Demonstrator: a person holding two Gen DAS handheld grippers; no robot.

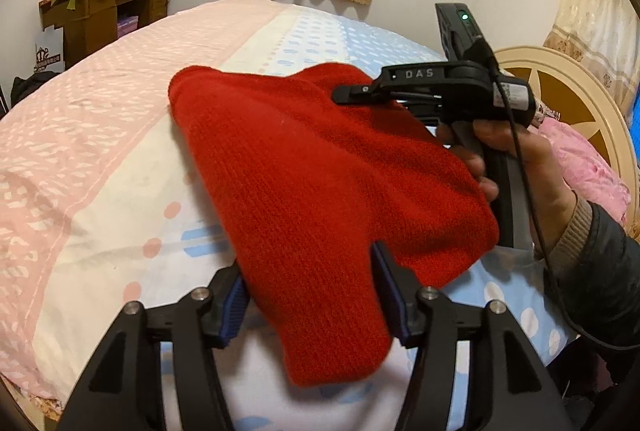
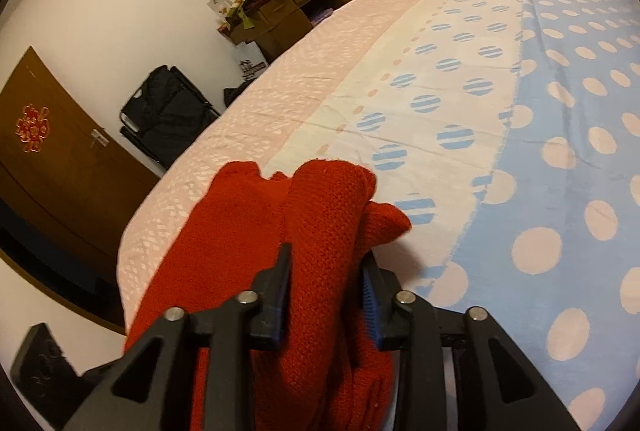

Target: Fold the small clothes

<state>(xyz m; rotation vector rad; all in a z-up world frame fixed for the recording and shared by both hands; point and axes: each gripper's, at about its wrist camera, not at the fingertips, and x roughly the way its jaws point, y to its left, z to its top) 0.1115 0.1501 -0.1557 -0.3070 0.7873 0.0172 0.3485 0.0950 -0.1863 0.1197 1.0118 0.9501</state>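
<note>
A red knitted garment (image 1: 304,167) hangs stretched in the air above the bed (image 1: 100,151). My left gripper (image 1: 310,295) is shut on its near lower part, the blue pads pressing the knit from both sides. My right gripper (image 1: 348,95), seen from the side in a person's hand, is shut on the garment's far upper edge. In the right wrist view the garment (image 2: 320,231) bunches between the right gripper's (image 2: 326,295) jaws and droops to the lower left. A corner of the left gripper's body (image 2: 44,363) shows at the bottom left.
The bed (image 2: 520,111) has a pink, white and blue dotted sheet. A wooden desk (image 1: 104,7) piled with boxes stands by the far wall. A round headboard (image 1: 568,95) and pink bedding (image 1: 584,159) lie right. A black chair (image 2: 168,111) and brown door (image 2: 60,159) are left.
</note>
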